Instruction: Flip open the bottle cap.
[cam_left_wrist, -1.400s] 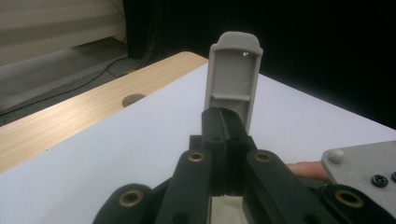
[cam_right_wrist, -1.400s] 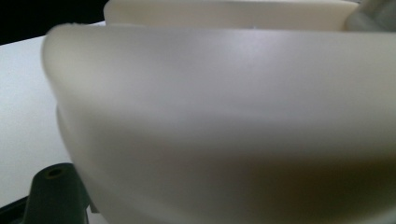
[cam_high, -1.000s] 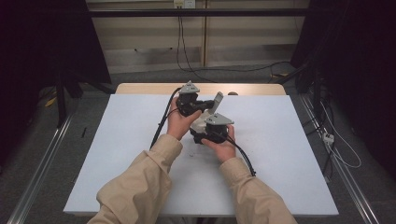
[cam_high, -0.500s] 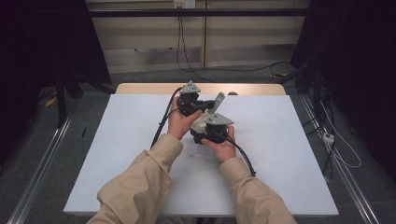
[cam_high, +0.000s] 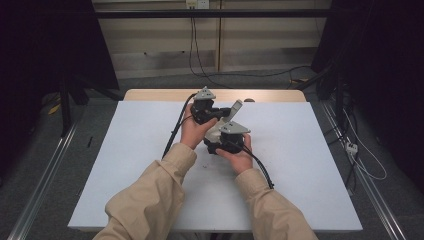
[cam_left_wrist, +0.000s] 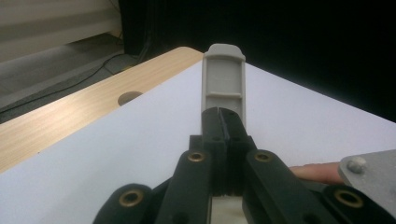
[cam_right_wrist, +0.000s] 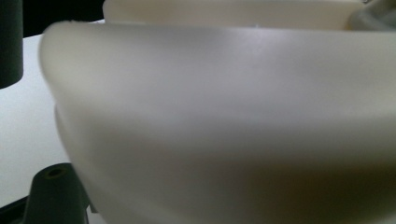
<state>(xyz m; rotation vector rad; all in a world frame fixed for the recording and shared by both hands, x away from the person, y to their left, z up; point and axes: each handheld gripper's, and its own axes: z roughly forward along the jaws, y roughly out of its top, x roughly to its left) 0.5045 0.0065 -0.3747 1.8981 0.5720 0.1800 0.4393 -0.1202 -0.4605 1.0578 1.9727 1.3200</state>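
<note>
Nothing has moved since the earlier frames; your left gripper (cam_left_wrist: 223, 122) stays clamped on the grey handle (cam_left_wrist: 224, 77) pointing toward one o'clock; your right gripper (cam_high: 220, 136) pinches the pale body (cam_right_wrist: 224, 121); the hold looks settled.

Dim room, dark edges; blurred close-up
</note>
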